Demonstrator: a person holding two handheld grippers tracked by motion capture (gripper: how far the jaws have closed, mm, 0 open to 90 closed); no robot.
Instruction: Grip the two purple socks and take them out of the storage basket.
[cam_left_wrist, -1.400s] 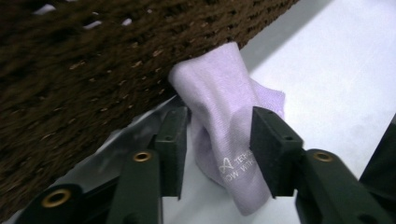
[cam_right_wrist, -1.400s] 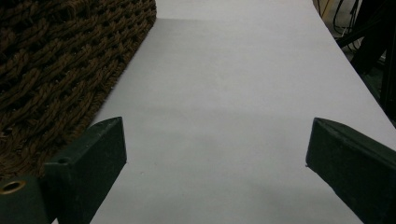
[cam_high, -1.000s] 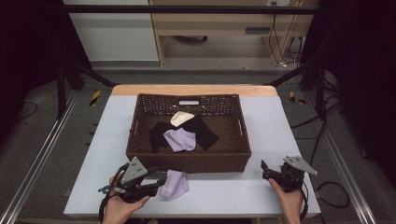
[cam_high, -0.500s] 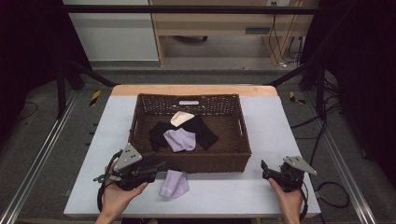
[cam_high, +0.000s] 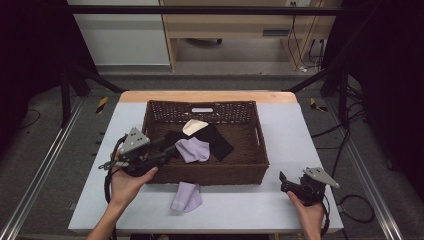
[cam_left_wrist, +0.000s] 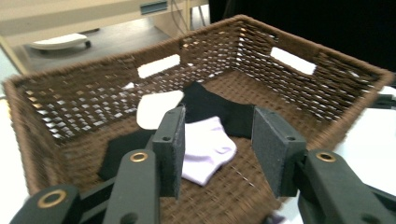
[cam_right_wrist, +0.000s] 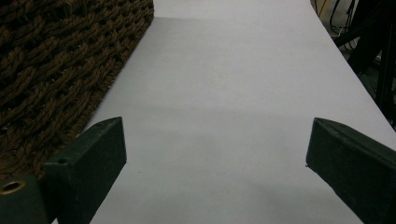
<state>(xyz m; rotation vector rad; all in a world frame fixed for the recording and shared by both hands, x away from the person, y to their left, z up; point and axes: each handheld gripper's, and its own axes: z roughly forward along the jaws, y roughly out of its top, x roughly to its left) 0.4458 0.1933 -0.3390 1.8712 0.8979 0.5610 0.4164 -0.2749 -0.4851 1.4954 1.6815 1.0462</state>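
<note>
A brown wicker basket (cam_high: 252, 167) sits mid-table and holds a lavender sock (cam_high: 194, 149), a black sock (cam_high: 218, 140) and a cream sock (cam_high: 194, 126). Another lavender sock (cam_high: 186, 196) lies on the table in front of the basket. My left gripper (cam_high: 170, 147) reaches over the basket's left wall, open and empty, jaws pointing at the lavender sock (cam_left_wrist: 208, 148) inside. In the left gripper view the black sock (cam_left_wrist: 214, 108) and cream sock (cam_left_wrist: 156, 108) lie behind it. My right gripper (cam_high: 283, 181) rests open and empty at the table's front right, beside the basket (cam_right_wrist: 56, 60).
The white table (cam_high: 295, 130) has free room right of the basket, also visible as the table (cam_right_wrist: 233, 93) ahead of the right gripper. Metal frame rails run along both sides. A wooden bench and cables stand on the floor beyond the table's far edge.
My left gripper rose from the table's front left, left the lavender sock lying there, and moved over the basket's left wall. The right gripper stayed put.
</note>
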